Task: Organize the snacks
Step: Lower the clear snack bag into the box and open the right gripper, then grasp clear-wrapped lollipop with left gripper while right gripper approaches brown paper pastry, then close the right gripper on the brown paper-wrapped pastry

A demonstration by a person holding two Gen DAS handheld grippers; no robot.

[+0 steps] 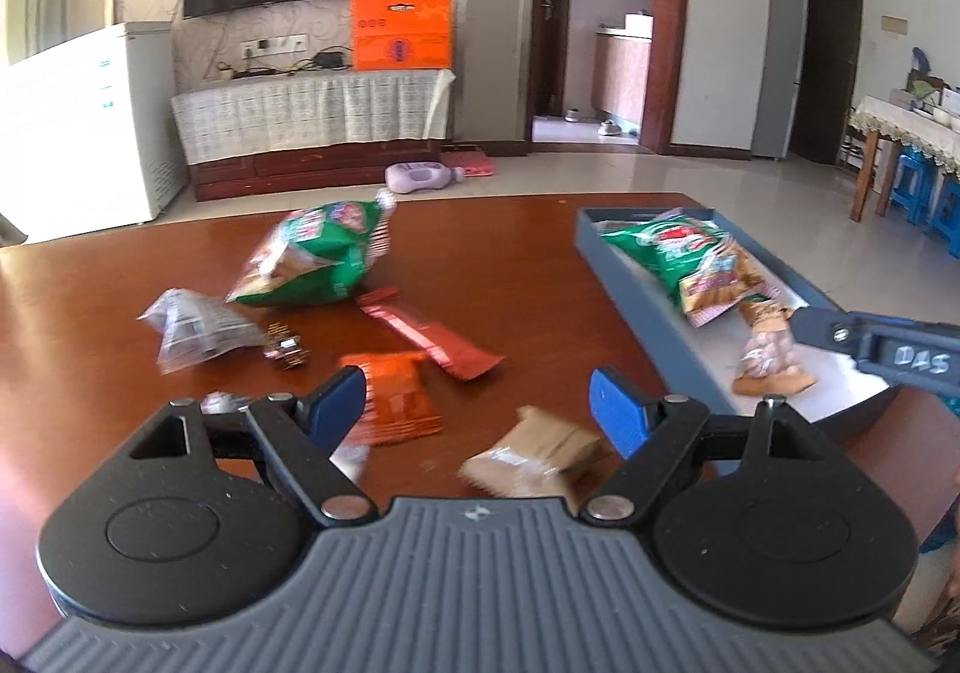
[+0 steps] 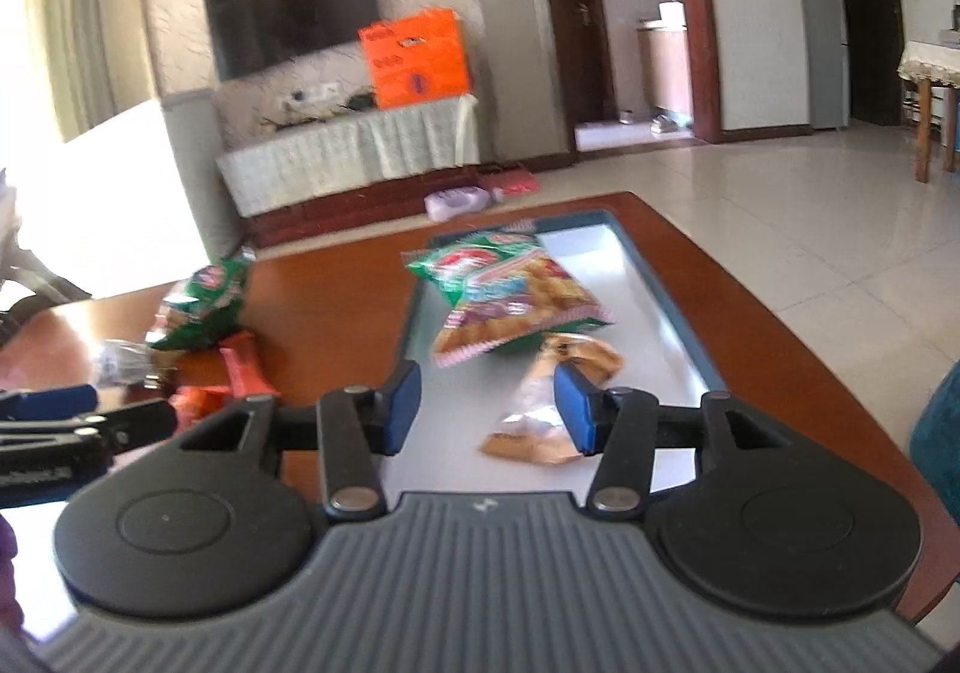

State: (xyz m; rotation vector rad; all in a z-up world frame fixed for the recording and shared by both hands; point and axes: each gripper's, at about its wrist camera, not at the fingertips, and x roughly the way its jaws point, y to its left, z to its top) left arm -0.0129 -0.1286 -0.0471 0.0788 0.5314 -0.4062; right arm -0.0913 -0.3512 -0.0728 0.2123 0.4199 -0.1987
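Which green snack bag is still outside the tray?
The green bag lying alone on the wooden table, left of the tray. The other green bag already lies inside the tray.

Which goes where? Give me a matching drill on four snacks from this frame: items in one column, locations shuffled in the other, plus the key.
Items:
1. red bar
2. tan packet
3. peanut pack
4. clear wrapper

Places:
A. in the grey tray
B. far left on the table
C. table centre, near the big green bag
D. between the left claw fingers, on the table

Pairs: 1-C, 2-D, 3-A, 4-B
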